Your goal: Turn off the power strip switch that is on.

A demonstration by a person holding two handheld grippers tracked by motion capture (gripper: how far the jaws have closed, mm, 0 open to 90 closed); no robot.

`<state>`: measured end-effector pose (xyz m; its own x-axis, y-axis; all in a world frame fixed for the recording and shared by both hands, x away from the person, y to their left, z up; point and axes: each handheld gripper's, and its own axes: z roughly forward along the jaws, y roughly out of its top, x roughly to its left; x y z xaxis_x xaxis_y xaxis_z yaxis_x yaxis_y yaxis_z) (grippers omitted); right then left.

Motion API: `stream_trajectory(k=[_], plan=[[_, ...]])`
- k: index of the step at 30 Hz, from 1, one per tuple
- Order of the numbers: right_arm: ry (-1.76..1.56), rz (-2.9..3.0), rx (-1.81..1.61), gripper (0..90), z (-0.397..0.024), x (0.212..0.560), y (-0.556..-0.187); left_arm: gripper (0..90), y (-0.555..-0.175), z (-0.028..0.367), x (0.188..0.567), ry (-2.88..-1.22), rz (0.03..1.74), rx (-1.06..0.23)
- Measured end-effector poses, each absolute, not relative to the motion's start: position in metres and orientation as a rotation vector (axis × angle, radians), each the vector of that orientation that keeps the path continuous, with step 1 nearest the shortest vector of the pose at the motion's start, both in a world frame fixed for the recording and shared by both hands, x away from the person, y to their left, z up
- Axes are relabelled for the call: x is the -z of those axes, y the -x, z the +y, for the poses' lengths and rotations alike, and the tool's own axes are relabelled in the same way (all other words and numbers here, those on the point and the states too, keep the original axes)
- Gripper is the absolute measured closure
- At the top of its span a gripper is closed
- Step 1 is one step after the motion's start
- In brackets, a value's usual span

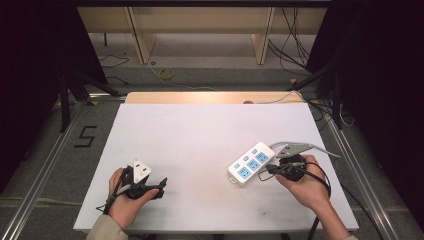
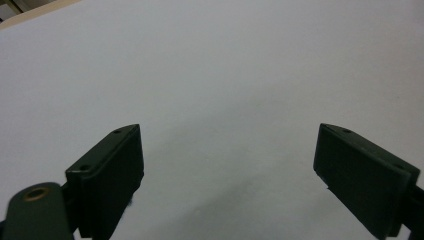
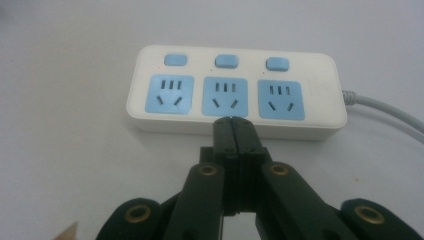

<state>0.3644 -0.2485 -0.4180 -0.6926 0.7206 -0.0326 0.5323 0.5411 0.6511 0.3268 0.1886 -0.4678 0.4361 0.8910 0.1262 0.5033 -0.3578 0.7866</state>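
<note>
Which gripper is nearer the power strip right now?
Right. The right gripper has its shut fingers at the long side of the power strip, by the middle socket. The left gripper sits open across the table, well away from it.

Soft, even light falls on the white rectangular tabletop (image 1: 200, 145); its far edge glows warmer, the surroundings are dark. Both gripper views look hazy, with faint shadows.

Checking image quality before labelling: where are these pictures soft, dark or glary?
High view: surroundings fall dark, table evenly lit, mild glare at its far edge. Left gripper view: bare surface, soft throughout. Right gripper view: power strip fairly sharp, the near hand-held gripper blurrier.
</note>
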Motion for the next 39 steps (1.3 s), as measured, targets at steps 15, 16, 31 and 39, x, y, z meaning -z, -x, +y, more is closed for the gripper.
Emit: stream_trajectory(k=[15, 16, 31, 39], plan=[[-1.033, 2.495, -0.900, 90.0, -0.242, 0.416, -0.370, 12.4, -0.327, 0.189, 0.468, -2.007, 1.171, -0.729], [-1.031, 2.496, -0.899, 90.0, -0.242, 0.415, -0.370, 12.4, -0.327, 0.189, 0.468, -2.007, 1.171, -0.729], [-1.025, 2.501, -0.903, 90.0, -0.237, 0.412, -0.373, 12.4, -0.327, 0.190, 0.467, -2.007, 1.171, -0.730], [-1.030, 2.509, -0.899, 90.0, -0.234, 0.411, -0.375, 12.4, -0.327, 0.190, 0.467, -2.007, 1.171, -0.730]])
